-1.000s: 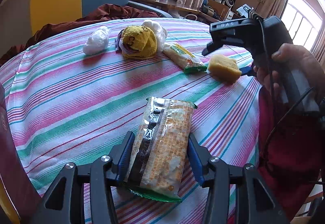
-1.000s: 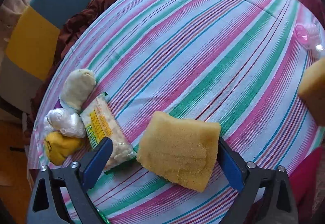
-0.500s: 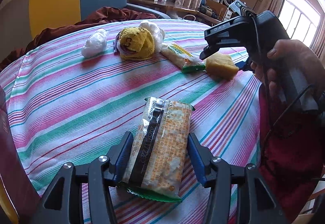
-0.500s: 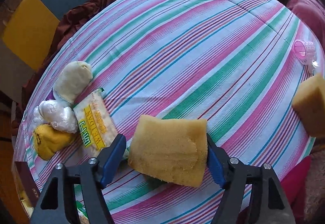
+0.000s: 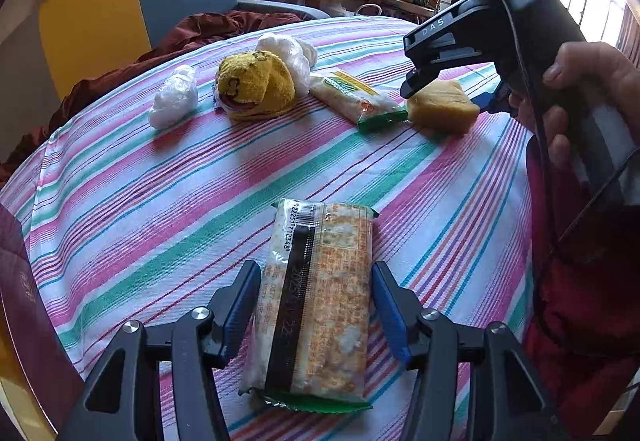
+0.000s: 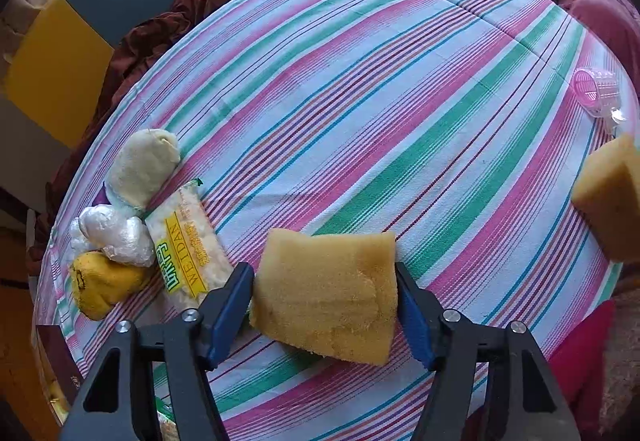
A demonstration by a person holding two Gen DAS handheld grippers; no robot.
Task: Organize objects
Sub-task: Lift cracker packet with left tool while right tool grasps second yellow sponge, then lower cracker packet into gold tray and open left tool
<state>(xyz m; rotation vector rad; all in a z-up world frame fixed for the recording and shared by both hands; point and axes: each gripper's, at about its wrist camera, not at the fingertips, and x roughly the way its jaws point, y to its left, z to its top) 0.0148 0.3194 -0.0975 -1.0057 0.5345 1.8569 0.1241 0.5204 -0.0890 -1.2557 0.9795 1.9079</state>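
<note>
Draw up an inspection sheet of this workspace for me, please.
Surface: striped tablecloth, lying flat.
Job's things: cracker packet lies alone; sponge, snack packet, yellow plush and white bag are grouped; second sponge and pink roller lie apart.
Clutter: maroon box at the table edge.
Grippers: left gripper open, jaws just been opening, cracker packet between them; right gripper just been closing, pads on the sponge.
Cables: black cable on the right gripper's handle.
Surroundings: yellow-and-blue chair, dark red cloth.

The desk's cloth (image 6: 360,81) is striped pink, green, blue and white. A yellow-tan sponge (image 6: 328,293) sits between blue-padded black tongs (image 6: 324,305). The cracker pack (image 5: 316,301) is orange with a black band and green ends.
</note>
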